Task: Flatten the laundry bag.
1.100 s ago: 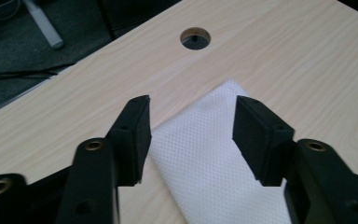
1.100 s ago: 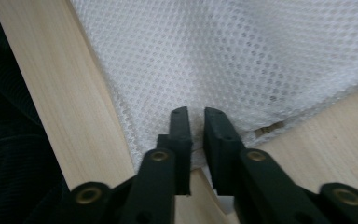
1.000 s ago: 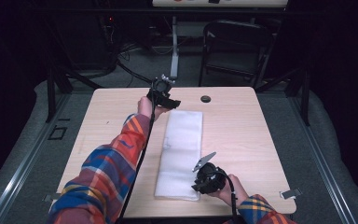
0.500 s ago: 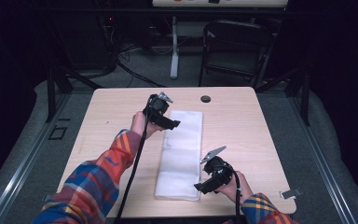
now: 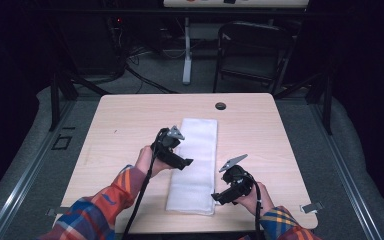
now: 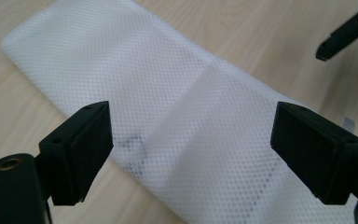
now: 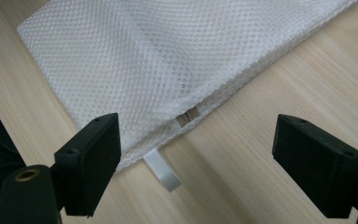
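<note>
No readable writing or brand; just a blank white tab (image 7: 162,170) sticking out from the edge of the mesh bag (image 5: 196,162). Bag flat mid-surface (image 5: 130,120), long axis running from near edge to far. Left claw (image 5: 179,162) over bag's left edge, jaws just opened wide, gripping nothing. Right claw (image 5: 219,198) at near right corner, likewise apart, empty.
</note>
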{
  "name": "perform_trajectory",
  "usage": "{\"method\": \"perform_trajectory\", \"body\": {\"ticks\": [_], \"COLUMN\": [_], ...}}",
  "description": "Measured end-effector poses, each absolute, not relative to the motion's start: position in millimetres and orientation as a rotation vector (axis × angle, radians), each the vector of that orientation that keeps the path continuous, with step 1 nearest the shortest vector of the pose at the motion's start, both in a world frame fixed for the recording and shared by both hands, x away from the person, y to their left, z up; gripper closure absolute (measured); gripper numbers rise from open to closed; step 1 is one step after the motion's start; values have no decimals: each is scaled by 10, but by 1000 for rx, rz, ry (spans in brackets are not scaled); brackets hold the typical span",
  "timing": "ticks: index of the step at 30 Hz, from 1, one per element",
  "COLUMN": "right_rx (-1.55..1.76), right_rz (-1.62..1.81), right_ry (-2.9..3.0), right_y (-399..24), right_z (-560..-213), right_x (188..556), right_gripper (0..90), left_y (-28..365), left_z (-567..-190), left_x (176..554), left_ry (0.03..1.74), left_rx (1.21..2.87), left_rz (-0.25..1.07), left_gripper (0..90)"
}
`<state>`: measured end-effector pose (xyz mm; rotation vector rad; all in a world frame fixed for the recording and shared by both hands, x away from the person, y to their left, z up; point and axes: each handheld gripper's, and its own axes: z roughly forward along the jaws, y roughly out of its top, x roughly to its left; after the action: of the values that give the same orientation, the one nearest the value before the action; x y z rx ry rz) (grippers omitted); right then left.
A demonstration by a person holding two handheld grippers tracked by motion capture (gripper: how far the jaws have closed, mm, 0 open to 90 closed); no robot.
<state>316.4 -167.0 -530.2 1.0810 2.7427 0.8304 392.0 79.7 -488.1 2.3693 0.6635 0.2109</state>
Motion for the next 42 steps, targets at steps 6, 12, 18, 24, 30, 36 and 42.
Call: {"method": "perform_trajectory", "body": {"ticks": [6, 12, 18, 24, 30, 36, 42], "right_rx": [1083, 1092, 1100, 1109, 1115, 1112, 1113], "right_rz": [811, 803, 796, 793, 789, 771, 758], "right_ry": [2741, 2741, 2738, 2741, 2748, 2752, 2748], "right_y": [-1673, -1673, -1687, -1684, -1676, -1665, -1665], "right_z": [-5307, -5313, -5310, -5326, -5337, -5354, -5359], "right_x": [3172, 3177, 3177, 3183, 3187, 3193, 3195], "right_gripper": [159, 163, 179, 191, 211, 233, 256], "left_y": [784, 757, 703, 613, 483, 392, 358], "left_z": [-5026, -5139, -5229, -5335, -5399, -5476, -5587], "left_x": [3625, 3365, 3168, 3022, 2926, 2918, 2932], "left_ry": [607, 540, 475, 420, 349, 306, 298], "left_rx": [2403, 2429, 2466, 2515, 2531, 2577, 2614], "left_rz": [198, 169, 128, 60, 39, 48, 63], "left_gripper": [115, 130, 159, 267, 389, 448, 523]}}
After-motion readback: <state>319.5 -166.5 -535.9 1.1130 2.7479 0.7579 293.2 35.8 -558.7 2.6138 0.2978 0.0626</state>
